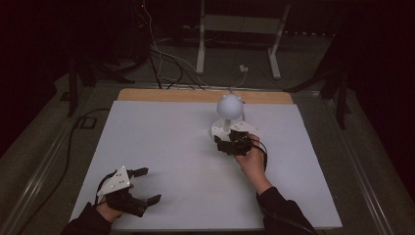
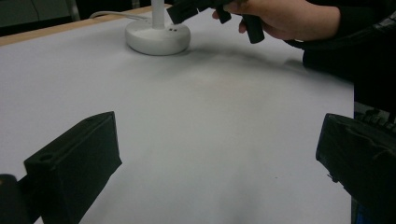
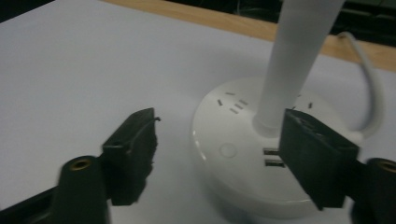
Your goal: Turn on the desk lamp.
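Right tongs (image 3: 219,154), half-open and holding nothing, are poised over the lamp (image 3: 261,154) base's button (image 3: 228,150); the lamp could be shoved aside. Left tongs (image 1: 144,186) are held wide.

**Two black hand-held grippers, dark sleeves**

The left gripper (image 1: 145,186) was black, with two blocky, squared jaws and a pale grey three-cornered plate (image 1: 116,180) on top, dotted with small dark screw holes. In the left gripper view its jaws showed as matte black wedges, one with a small round hole in its upper face. The right gripper (image 3: 219,158) was black as well; in its own view each jaw ended behind in a rounded black lug with a brass-coloured screw socket (image 3: 80,164). A black cable (image 1: 265,154) looped by the right hand (image 1: 252,160). Both arms wore dark long sleeves (image 1: 284,210), snug at the wrist.
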Demonstrator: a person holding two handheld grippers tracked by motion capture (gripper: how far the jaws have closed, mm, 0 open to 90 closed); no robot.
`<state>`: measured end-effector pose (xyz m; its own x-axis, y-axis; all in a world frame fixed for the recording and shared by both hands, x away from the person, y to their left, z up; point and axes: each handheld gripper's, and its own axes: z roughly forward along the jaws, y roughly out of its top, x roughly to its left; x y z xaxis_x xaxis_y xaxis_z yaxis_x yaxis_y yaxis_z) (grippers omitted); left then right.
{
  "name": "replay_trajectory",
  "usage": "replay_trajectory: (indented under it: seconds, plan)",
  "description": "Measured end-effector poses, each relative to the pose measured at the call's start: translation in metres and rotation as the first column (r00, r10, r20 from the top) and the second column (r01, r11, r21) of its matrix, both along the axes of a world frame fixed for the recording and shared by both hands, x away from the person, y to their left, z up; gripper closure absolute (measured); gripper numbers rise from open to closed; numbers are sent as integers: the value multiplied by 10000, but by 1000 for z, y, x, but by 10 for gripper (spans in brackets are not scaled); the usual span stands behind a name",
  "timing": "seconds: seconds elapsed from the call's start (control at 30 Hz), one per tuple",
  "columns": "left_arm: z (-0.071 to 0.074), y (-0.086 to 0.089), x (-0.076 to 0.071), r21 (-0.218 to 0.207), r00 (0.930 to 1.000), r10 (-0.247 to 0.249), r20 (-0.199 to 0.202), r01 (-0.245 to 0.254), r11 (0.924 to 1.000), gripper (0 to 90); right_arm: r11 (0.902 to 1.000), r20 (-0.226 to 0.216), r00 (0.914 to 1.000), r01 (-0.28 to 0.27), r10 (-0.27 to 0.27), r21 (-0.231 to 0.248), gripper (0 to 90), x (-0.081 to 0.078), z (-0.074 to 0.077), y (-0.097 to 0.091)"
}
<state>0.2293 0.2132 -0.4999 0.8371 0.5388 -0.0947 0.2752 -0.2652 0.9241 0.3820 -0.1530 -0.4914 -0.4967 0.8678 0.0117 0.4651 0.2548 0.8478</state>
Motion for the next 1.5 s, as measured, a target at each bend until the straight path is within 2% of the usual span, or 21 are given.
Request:
replay_trajectory:
  seconds: [0.03, 0.1, 0.17, 0.2, 0.23, 0.3, 0.37, 0.4, 0.5, 0.57, 0.6, 0.73, 0.9, 1.07, 1.5]
  plan:
    - [0, 0, 0, -19, 10000, -6, 10, 7, 10000, 1, 10000, 0, 10000, 0, 0, 0, 345, 0, 0, 0]
    - [0, 0, 0, -50, 10000, -3, -8, 3, 10000, 2, 9999, 28, 10000, 93, -93, -116, 428, 1, 1, -1]
    - [0, 0, 0, 1, 10000, -24, -26, 24, 10000, 2, 10000, -80, 9999, 88, -89, -34, 559, 3, 1, -3]
    - [0, 0, 0, -16, 10000, -54, 0, 54, 10000, 1, 10000, -128, 9999, -18, 18, 35, 562, 4, 1, -3]
    - [0, 0, 0, -65, 10000, -61, 12, 61, 10000, 2, 9998, -135, 9999, -86, 84, -151, 610, 6, -1, -4]
    - [0, 0, 0, -44, 10000, -32, 1, 32, 10000, 2, 9998, -157, 9999, -37, 34, -171, 619, 7, -1, -4]
    - [0, 0, 0, -1, 10000, -27, -31, 27, 10000, 2, 9996, -109, 9999, 67, -70, -290, 679, 10, -4, -4]
    - [0, 0, 0, -21, 10000, -18, -13, 18, 10000, 2, 9996, -109, 9999, 67, -70, -290, 679, 10, -4, -4]
    - [0, 0, 0, -21, 10000, -9, -29, 9, 10000, 2, 9981, -56, 9998, 212, -215, -576, 786, 12, -7, -3]
    - [0, 0, 0, 31, 10000, -23, -32, 23, 10000, 2, 9974, -58, 9996, 255, -259, -677, 808, 12, -8, -3]
    - [0, 0, 0, -13, 10000, -28, -7, 28, 10000, 2, 9956, 53, 9995, 317, -314, -882, 862, 12, -8, -2]
    - [0, 0, 0, 25, 10000, -38, -43, 38, 10000, 2, 9953, 127, 9989, 457, -448, -859, 900, 13, -9, -1]
    - [0, 0, 0, 0, 10000, -12, -28, 12, 10000, 2, 9952, 111, 9987, 511, -504, -830, 900, 14, -11, 2]
    - [0, 0, 0, -9, 10000, -19, -32, 19, 10000, 2, 9950, -103, 9991, 393, -404, -919, 900, 16, -13, 6]
    - [0, 0, 0, 35, 10000, -38, -42, 38, 10000, 1, 9943, -182, 9992, 341, -361, -1015, 900, 17, -19, 10]
